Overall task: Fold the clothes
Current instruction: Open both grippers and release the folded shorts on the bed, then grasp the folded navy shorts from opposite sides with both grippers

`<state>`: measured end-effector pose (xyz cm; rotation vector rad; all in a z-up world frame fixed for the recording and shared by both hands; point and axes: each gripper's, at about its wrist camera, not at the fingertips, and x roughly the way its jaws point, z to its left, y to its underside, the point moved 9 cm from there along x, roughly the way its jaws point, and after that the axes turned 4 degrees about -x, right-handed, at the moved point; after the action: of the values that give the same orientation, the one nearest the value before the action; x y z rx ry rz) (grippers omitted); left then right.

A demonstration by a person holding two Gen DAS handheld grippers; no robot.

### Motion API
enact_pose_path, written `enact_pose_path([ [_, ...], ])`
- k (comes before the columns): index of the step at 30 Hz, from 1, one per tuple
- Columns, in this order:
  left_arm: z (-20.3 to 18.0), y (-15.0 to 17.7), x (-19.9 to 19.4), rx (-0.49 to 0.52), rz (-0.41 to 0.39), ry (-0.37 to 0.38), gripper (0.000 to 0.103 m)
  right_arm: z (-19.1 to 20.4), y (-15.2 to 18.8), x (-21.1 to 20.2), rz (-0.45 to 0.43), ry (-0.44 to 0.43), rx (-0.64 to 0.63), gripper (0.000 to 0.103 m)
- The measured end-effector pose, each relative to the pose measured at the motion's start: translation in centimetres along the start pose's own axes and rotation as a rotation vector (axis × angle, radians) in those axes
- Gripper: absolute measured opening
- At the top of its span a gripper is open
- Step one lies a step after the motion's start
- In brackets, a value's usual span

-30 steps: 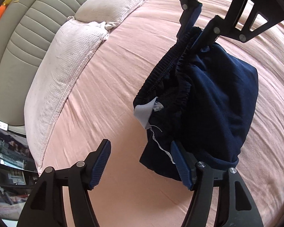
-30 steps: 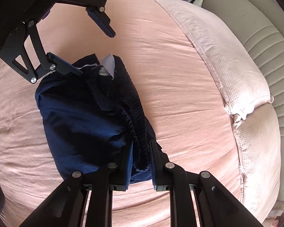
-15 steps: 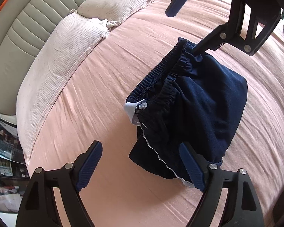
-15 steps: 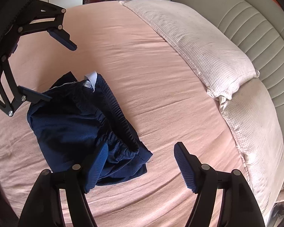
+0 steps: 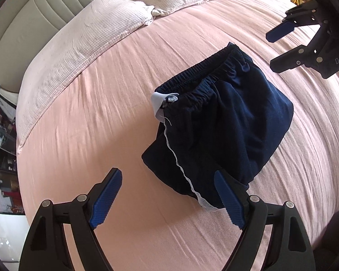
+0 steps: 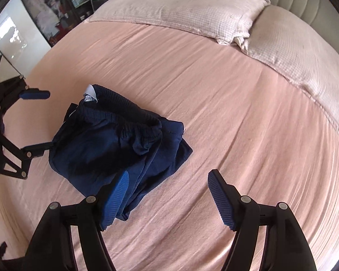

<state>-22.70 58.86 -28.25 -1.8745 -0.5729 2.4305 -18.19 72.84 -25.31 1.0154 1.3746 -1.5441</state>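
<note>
Navy shorts (image 5: 226, 131), lying in a loose folded bundle on the pink bed sheet (image 5: 101, 113), pinched by nothing. Elastic waistband (image 5: 198, 83) doubled over along one edge, white label (image 5: 157, 100) poking out at one end of it, pale stitched hem running down the side below that label. Long axis, as far as can be judged, along the waistband, so stretching from one tool to the other. At the label end of the shorts, left tool (image 5: 167, 180): spread wide, just been opening, one blue pad over the hem corner without pressing it, the other pad over bare sheet. At the opposite end of the shorts, right tool (image 6: 169, 176): also spread, also just been opening, one pad over the layered leg edge, the other clear of the cloth, nothing gripped. Both pointing steeply down, each just beside its own end of the shorts, neither clearly nearer. Probably a fold just released; likely next either one more fold across the long axis or a smoothing of the puckered waistband, which calls for each tool to take the corner already under it. Some risk of the loose top layer sliding open if only one end gets lifted. Beyond the waistband side of the shorts, well apart, two pale checked pillows (image 5: 90, 33), then a ribbed headboard (image 5: 34, 18).
</note>
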Motion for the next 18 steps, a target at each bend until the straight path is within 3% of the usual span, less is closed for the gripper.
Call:
enact_pose_path([
  [4, 0.2, 0.3, 0.5, -0.103, 0.023, 0.007, 0.084, 0.0, 0.1, -0.1, -0.004, 0.001, 0.086, 0.072],
  [9, 1.5, 0.2, 1.2, -0.312, 0.038, 0.026, 0.084, 0.5, -0.1, 0.0, -0.019, -0.038, 0.188, 0.072],
  [13, 2.1, 0.8, 1.0, -0.478, 0.042, 0.083, 0.084, 0.8, -0.3, 0.4, -0.02, -0.072, 0.235, 0.072],
  [18, 1.2, 1.5, 1.4, -0.557, 0.073, 0.152, 0.084, 1.5, 0.1, 0.3, -0.049, -0.181, 0.295, 0.072],
])
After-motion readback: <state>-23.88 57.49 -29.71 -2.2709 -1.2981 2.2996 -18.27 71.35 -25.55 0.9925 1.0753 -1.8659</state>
